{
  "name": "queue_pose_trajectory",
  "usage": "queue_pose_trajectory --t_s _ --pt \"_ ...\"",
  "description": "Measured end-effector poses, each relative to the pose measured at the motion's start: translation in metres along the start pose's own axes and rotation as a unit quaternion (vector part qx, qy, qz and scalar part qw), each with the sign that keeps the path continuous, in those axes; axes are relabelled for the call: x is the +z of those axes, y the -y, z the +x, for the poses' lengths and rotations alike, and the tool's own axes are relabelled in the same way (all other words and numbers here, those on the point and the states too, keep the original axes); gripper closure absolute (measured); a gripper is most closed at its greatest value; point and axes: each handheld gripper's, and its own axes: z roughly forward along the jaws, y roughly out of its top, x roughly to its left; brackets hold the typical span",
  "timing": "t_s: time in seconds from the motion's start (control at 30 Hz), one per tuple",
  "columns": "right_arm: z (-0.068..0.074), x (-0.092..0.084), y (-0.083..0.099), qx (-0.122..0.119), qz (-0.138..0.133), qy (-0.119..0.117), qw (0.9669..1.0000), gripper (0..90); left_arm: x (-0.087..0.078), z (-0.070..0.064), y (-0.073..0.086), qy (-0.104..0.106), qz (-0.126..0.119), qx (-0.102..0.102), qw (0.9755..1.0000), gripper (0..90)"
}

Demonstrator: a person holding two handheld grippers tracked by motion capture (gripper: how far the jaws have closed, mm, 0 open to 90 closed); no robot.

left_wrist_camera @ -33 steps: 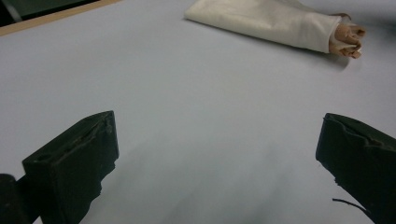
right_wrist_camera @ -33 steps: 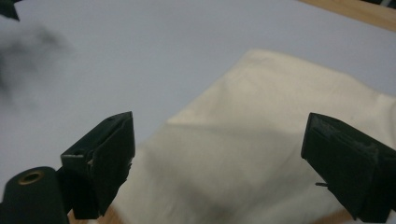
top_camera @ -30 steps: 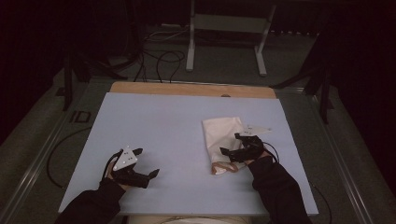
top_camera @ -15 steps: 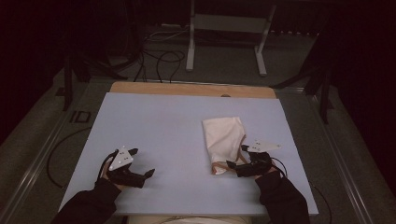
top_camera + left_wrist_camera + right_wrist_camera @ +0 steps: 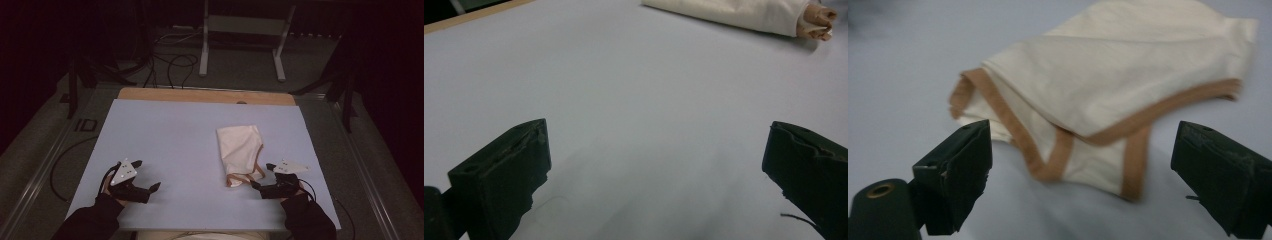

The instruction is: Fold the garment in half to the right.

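One pale blue table takes up the middle of the high view. One folded cream cloth with tan trim lies right of centre on it. Two grippers sit low in the frame. The right gripper, at lower right, has its jaws spread wide just short of the cloth's near edge, not touching it. The left gripper, at lower left, is well apart from the cloth, jaws wide and holding nothing.

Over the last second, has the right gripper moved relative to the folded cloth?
Yes. The right gripper has pulled back toward the person, off the cream cloth, and now sits open just past the cloth's near, tan-trimmed edge.
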Motion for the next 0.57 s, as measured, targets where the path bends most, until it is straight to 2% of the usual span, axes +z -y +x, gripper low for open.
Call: queue_pose_trajectory --t_s 0.13,0.23,0.37,0.57 --pt "-0.004 -0.002 0.004 0.000 0.002 0.018 0.9998 9.7 -0.005 0.005 0.003 -0.008 -0.001 -0.010 0.9999 0.3" --pt "-0.003 -0.001 0.004 -0.003 0.002 0.021 0.9998 9.7 -0.008 0.008 0.006 -0.015 0.002 -0.012 0.9998 0.3" --pt "-0.004 0.000 0.004 -0.004 0.000 0.020 0.9998 9.7 -0.011 0.011 0.006 -0.025 -0.002 -0.020 0.9995 0.3" --pt "-0.003 0.000 0.003 -0.004 0.000 0.017 0.9998 9.7 -0.009 0.010 0.006 -0.023 0.001 -0.019 0.9995 0.3"
